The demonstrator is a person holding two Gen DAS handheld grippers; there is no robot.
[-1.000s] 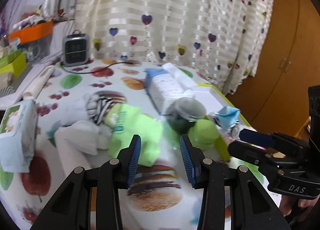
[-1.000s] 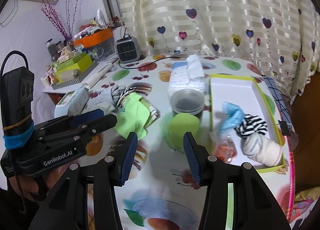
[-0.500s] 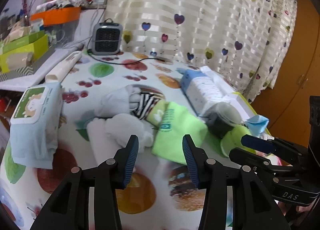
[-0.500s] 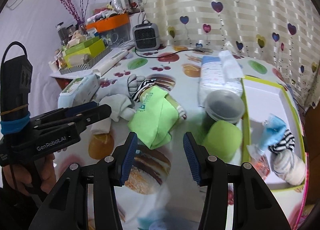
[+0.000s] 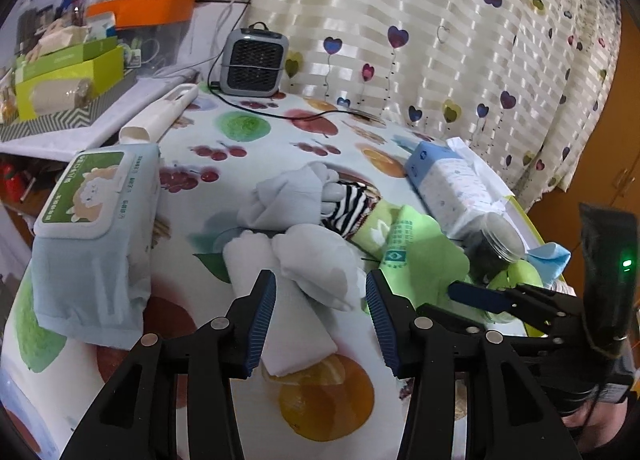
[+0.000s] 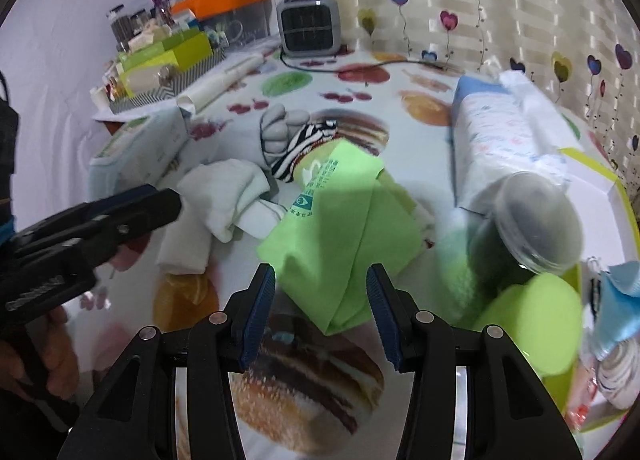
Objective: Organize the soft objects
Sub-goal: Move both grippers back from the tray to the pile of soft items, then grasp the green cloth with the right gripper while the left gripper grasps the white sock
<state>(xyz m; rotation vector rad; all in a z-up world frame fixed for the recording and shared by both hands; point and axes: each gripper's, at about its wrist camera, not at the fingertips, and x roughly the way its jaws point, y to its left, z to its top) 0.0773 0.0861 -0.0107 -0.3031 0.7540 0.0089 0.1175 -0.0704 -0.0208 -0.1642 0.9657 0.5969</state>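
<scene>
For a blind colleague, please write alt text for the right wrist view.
The right gripper, jaws open, hovers over a folded lime-green cloth on a fruit-print tablecloth, with white socks left and a clear plastic jar right.

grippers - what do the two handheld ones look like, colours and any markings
Both the left gripper and the right gripper are black plastic linkages with silver rivets and blue ribbed pads. The right one's black handle module shows a lit green light. The left one carries white lettering on its side, too blurred to read.
</scene>
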